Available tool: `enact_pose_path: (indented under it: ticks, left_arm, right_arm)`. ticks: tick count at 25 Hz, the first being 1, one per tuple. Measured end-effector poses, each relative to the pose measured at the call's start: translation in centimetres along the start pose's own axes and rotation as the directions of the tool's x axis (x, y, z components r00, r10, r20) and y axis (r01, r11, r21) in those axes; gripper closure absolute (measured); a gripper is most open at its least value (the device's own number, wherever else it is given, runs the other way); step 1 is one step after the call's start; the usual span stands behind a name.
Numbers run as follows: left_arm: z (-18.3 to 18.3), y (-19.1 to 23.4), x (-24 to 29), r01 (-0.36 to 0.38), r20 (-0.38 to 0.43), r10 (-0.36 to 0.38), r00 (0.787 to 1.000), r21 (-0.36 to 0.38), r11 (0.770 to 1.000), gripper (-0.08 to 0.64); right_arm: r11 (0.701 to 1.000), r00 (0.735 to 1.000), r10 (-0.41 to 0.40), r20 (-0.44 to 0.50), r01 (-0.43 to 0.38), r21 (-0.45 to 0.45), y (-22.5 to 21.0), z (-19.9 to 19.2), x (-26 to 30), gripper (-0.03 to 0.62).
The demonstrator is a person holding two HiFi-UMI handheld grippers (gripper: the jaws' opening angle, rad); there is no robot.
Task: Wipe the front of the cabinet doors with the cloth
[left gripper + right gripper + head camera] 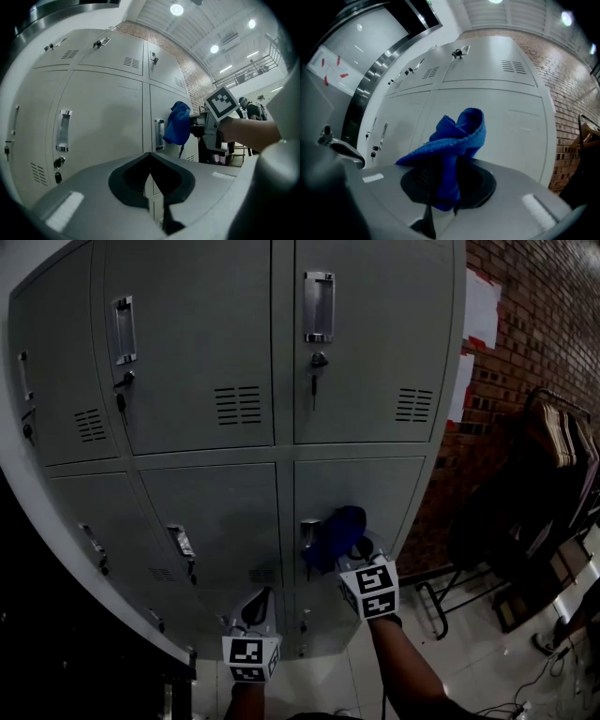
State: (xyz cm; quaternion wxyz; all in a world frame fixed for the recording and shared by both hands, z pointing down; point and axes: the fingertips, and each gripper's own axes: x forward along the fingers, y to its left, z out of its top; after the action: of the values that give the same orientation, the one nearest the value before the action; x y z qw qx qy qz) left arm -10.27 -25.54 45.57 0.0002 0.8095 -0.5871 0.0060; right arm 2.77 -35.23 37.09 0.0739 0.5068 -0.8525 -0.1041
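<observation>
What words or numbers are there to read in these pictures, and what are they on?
No text can be read anywhere.
White paper sheets on the red brick wall: too blurred to read.
Black-and-white marker cubes: square patterns only, no letters.
Grey metal cabinet doors and blue cloth: no labels seen.

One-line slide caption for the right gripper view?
Right gripper shut on a blue cloth, facing grey cabinet doors; brick wall at right.

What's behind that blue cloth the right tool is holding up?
A grey cabinet door, its metal handle just beside the cloth. The patch of door right behind the cloth is covered.
</observation>
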Motion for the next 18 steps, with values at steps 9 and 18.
enact_pose_path:
  ticks: [9, 18]
  left_arm:
    - [0.0, 3.0, -1.1, -0.05, 0.0, 0.05, 0.999, -0.014, 0.999, 0.543]
    - [0.0, 3.8, -1.4, -0.065, -0.001, 0.064, 0.998, -0.013, 0.998, 0.543]
  right_arm:
    - [0.994, 0.996, 0.09, -0.025, -0.092, -0.067, 5.9, 0.4, 3.0, 0.522]
    - [0.994, 0.997, 0.079, -0.026, -0.081, -0.078, 5.5, 0.1, 3.2, 0.523]
